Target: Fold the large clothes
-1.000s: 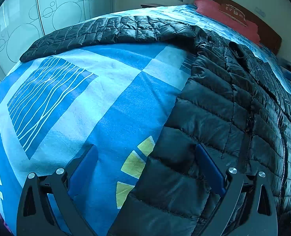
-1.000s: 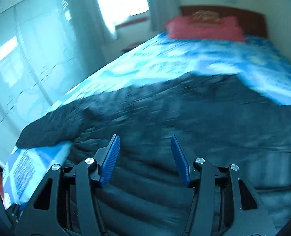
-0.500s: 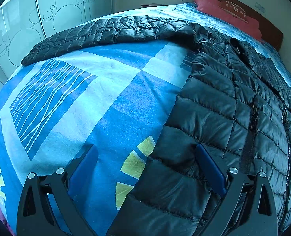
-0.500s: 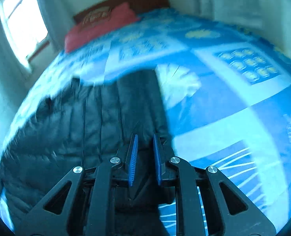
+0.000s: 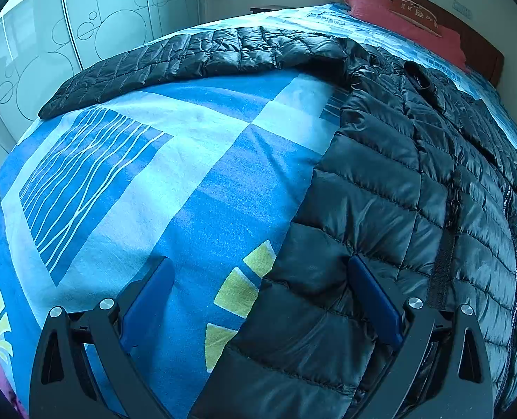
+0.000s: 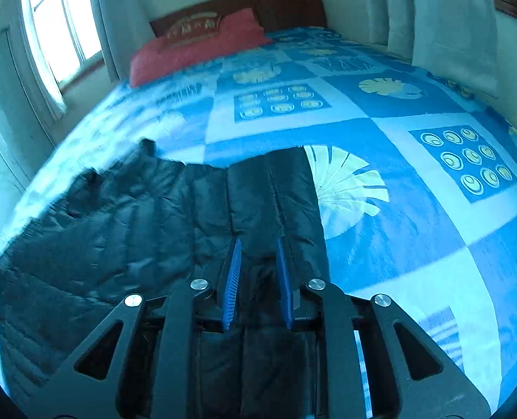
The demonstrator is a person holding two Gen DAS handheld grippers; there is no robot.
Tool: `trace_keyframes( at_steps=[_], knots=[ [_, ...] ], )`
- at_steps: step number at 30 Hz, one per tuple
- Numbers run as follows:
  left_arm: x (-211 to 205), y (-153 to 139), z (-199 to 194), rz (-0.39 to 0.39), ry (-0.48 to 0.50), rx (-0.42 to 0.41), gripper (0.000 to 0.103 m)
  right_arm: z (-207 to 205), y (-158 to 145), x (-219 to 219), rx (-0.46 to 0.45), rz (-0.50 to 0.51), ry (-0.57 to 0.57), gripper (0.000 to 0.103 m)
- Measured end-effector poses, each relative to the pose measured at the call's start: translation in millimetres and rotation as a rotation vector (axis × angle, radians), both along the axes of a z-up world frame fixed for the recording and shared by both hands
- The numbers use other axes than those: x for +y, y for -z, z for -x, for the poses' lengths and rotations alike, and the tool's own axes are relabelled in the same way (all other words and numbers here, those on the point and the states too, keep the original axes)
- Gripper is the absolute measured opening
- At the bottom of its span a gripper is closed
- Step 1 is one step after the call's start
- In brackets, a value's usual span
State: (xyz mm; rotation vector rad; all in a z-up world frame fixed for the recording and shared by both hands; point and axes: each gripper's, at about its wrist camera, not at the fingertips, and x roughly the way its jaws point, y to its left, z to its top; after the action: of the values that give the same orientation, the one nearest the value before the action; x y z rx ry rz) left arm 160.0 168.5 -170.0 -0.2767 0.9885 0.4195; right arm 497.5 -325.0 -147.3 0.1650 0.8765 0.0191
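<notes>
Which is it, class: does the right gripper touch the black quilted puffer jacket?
Touching. The right wrist view shows the right gripper with its jaws narrowed around a fold of the black quilted puffer jacket.

Left gripper (image 5: 256, 295) spread wide and low; right gripper (image 6: 258, 281) narrowed to a slim gap.

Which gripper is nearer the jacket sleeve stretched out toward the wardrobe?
Left. The left gripper straddles the jacket's side edge, facing that sleeve. The right gripper pinches jacket fabric on the opposite side.
</notes>
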Motion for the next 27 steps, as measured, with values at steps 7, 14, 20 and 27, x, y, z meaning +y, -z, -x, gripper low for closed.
trace_keyframes(
  at_steps=[7, 14, 20, 27],
  knots=[
    [-0.6, 0.6, 0.6, 0.002, 0.001, -0.002, 0.099, -11.1, -14.5, 4.9, -0.035, -0.008, 0.038, 0.03],
    [-0.7, 0.5, 0.1, 0.0, 0.0, -0.002, 0.099, -53.2, 14.5, 16.2, 0.053, 0.082, 0.041, 0.05],
    [0.8, 0.9, 0.0, 0.006, 0.001, -0.004, 0.099, -14.8, -10.9, 43.5, -0.035, 0.104, 0.044, 0.057],
    [1.4, 1.4, 0.2, 0.01, 0.0, -0.009, 0.099, 52.7, -7.4, 105.3, -0.072, 0.107, -0.056, 0.072]
  ],
)
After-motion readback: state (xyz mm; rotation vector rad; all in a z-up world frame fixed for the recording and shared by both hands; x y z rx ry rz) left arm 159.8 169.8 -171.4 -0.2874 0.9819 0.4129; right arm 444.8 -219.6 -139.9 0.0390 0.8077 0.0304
